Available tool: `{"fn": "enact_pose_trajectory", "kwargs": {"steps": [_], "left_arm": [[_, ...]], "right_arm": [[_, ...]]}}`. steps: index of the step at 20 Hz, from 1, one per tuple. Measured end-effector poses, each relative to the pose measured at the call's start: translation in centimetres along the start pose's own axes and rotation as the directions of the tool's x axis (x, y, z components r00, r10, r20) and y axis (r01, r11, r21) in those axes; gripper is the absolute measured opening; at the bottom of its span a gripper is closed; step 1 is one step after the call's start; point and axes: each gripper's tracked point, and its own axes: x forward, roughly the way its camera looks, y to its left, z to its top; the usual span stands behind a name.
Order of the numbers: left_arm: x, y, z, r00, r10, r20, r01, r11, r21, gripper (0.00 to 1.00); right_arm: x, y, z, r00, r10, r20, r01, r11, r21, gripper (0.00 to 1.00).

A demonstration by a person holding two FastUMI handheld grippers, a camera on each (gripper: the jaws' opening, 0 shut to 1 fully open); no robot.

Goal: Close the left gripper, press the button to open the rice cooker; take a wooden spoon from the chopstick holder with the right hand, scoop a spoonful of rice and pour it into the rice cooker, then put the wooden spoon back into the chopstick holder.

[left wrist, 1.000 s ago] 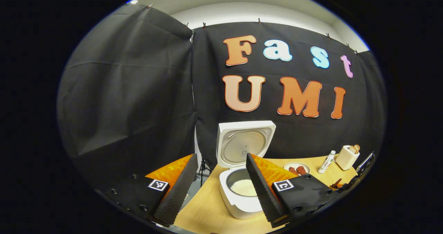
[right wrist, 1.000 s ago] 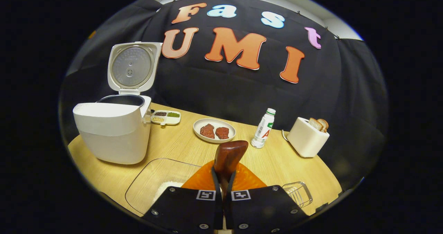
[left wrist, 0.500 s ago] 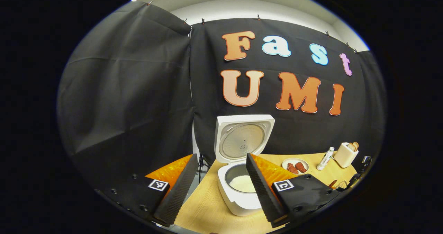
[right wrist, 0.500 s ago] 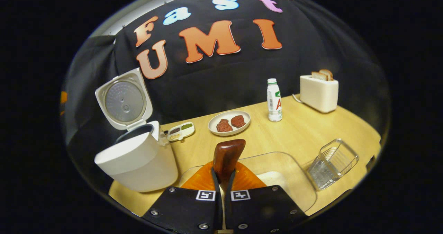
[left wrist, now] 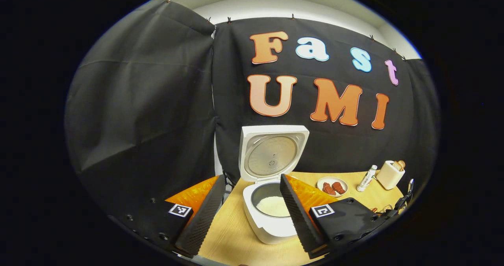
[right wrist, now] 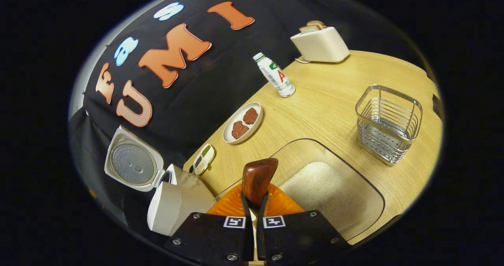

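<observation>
Right gripper (right wrist: 254, 207) clamped on wooden spoon (right wrist: 258, 177) above clear rice tray (right wrist: 356, 187), wire chopstick holder (right wrist: 388, 122) right, open rice cooker (right wrist: 173, 199) left.

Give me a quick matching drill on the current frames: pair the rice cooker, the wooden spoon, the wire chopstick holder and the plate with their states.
Things:
1. rice cooker
2. wooden spoon
3. chopstick holder
4. plate

States:
A. carries two reddish-brown pieces of food
B. clamped between the right gripper's fingers
C. lid raised, white rice in the pot
D. stands on the table with nothing in it

Pairs: 1-C, 2-B, 3-D, 4-A
</observation>
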Motion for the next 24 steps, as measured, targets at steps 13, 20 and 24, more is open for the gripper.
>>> {"fn": "enact_pose_trajectory", "kwargs": {"steps": [13,20,24], "left_arm": [[0.0,-1.4,1.0,0.999,-0.038,0.025,0.038,0.999,-0.022,0.96],[-0.8,-1.6,2.0,0.998,-0.034,0.050,0.036,0.999,-0.036,0.95],[-1.0,-1.5,2.0,0.998,-0.028,0.051,0.029,0.999,-0.032,0.95]], "right_arm": [[-2.6,-0.7,4.2,1.000,0.025,0.015,-0.028,0.974,0.226,0.02],[-3.8,0.0,7.5,0.997,0.058,0.042,-0.069,0.941,0.332,0.02],[-4.2,0.9,9.0,0.996,0.064,0.062,-0.083,0.926,0.369,0.02]]}}
